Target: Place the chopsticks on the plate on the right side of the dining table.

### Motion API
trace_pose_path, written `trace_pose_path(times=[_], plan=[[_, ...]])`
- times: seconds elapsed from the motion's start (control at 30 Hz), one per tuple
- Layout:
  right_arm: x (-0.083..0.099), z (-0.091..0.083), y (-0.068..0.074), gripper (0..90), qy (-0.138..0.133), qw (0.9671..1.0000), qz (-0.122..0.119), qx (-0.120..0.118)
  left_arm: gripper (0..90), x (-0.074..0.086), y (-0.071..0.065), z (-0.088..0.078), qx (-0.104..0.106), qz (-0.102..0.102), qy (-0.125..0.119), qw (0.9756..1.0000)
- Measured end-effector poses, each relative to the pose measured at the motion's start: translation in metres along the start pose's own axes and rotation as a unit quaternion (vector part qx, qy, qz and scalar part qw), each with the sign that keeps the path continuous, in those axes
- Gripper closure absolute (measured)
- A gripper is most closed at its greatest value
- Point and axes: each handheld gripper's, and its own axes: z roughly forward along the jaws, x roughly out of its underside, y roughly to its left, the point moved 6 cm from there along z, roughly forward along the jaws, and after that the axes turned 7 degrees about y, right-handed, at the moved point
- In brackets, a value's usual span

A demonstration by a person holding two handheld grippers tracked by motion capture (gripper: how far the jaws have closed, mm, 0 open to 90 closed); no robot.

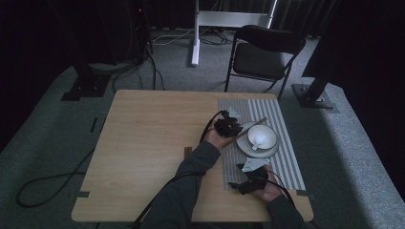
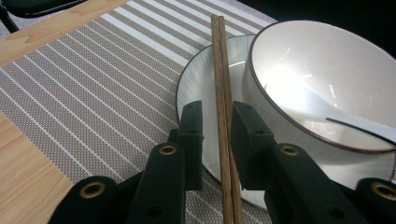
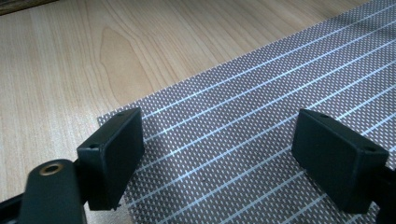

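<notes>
The step looks like this: the chopsticks [image 2: 223, 93] are going down on, or coming up off, the plate [image 2: 196, 84]. I cannot tell which. To do it well, keep the two sticks side by side and level. Move slowly, so they do not roll off the rim or bump the bowl [image 2: 327, 79]. If they are being put down, open the jaws only a little at first, so both sticks settle together.

The left tool [image 2: 217, 126] has its jaws close together with the chopsticks between them. The sticks pass right through the gap, but a thin space shows on each side, so the grip looks loose or only just touching. The far ends of the sticks lie across the rim of the plate, just beside the bowl. A white spoon [image 2: 336, 116] sits inside the bowl.

The plate and bowl stand on a striped mat [image 1: 282, 152] at the right side of the bench [image 1: 148, 143].

The right tool [image 3: 219, 154] has its jaws wide apart and holds nothing. It hangs over the near corner of the mat, well apart from the plate.
</notes>
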Motion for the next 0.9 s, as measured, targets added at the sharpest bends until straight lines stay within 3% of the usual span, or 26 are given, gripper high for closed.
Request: trace_pose_path(times=[0.47, 0.9], plan=[[0.000, -0.001, -0.001, 20.1, -0.003, 0.9999, 0.008, 0.006, 68.9, 0.017, 0.003, -0.024, -0.007, 0.002, -0.009, 0.9999], [-0.003, -0.010, -0.003, 29.6, -0.020, 0.9994, 0.021, 0.016, 66.9, 0.042, 0.000, -0.027, -0.002, 0.004, 0.005, 1.0000]])
